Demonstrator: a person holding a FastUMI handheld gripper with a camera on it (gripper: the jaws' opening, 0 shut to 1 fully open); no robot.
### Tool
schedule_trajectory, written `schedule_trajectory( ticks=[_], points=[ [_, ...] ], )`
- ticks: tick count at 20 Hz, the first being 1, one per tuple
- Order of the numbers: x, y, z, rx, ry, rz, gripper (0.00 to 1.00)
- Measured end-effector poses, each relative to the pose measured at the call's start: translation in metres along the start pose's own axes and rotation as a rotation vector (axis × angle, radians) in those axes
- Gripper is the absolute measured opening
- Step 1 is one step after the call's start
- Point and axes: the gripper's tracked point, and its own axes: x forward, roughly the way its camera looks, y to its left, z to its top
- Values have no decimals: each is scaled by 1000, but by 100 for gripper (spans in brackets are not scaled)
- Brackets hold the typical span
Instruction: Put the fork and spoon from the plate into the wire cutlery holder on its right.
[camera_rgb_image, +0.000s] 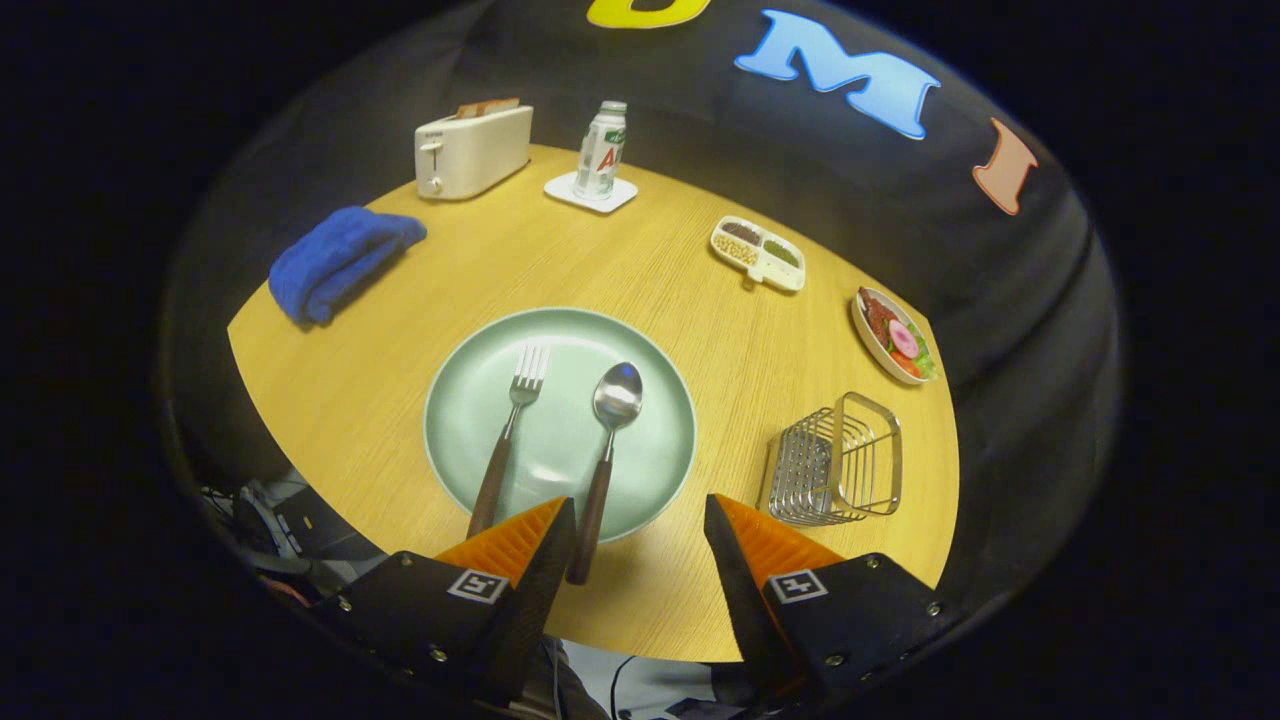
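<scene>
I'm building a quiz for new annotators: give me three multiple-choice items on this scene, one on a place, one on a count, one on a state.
1. Where does the spoon lie?
A. on the plate, right of the fork
B. inside the wire cutlery holder
C. on the blue cloth

2. How many utensils rest on the plate?
A. one
B. two
C. four

3. How does the gripper stand?
A. shut on the fork
B. shut on the spoon
C. open, holding nothing

Answers:
1 A, its bowl rests on the plate beside the fork.
2 B, only fork and spoon lie there.
3 C, the jaws stand apart with only the spoon's handle tip near one.
</scene>
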Motion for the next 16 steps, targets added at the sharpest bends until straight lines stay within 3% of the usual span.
schedule_trajectory(
  ticks=[1,6,8,9,16],
  points=[
    [3,2,-3,1,14,9,71],
    [22,9,-10,12,84,46,70],
    [28,10,-17,7,133,47,47],
    [28,9,-15,7,141,45,44],
    [36,7,-12,12,212,56,43]
  ],
)
